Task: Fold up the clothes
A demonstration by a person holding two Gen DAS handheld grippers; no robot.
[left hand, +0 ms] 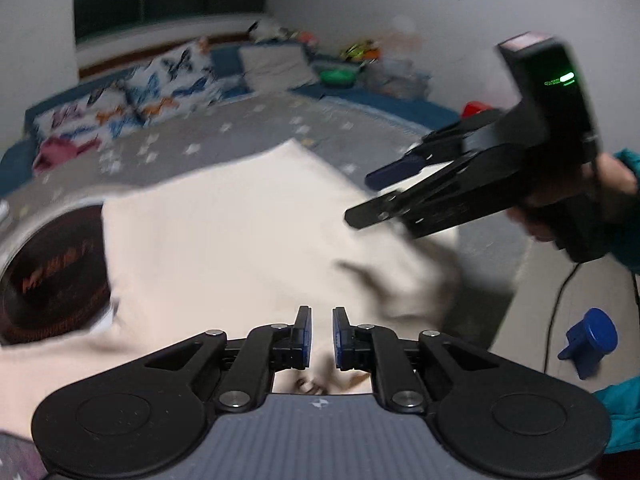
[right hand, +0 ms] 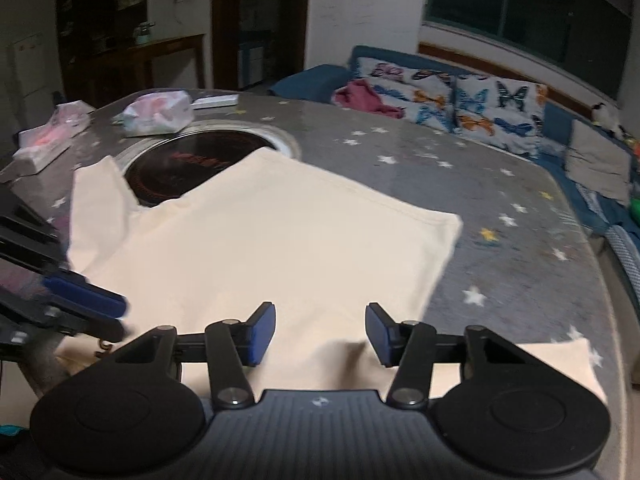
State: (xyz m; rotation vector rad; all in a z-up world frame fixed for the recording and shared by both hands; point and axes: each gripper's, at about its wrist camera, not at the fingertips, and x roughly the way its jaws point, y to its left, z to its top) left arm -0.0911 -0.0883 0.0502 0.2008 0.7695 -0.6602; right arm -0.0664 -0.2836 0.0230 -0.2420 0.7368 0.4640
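Left wrist: one cream shirt [left hand: 224, 240] lies flat on the table [left hand: 240, 128]. Left gripper [left hand: 321, 336] over its near edge, narrowly parted, nothing between. Right wrist: right gripper [right hand: 321, 334] agape above the shirt; two tissue packs [right hand: 158, 114] behind.

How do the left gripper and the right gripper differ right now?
The left gripper has its blue pads close together with only a narrow gap; the right gripper is spread wide open. The left gripper sits low at the near edge of the cream shirt, while the right gripper hangs over the shirt's right side. Neither visibly pinches cloth. Both share black linkages and blue pads.
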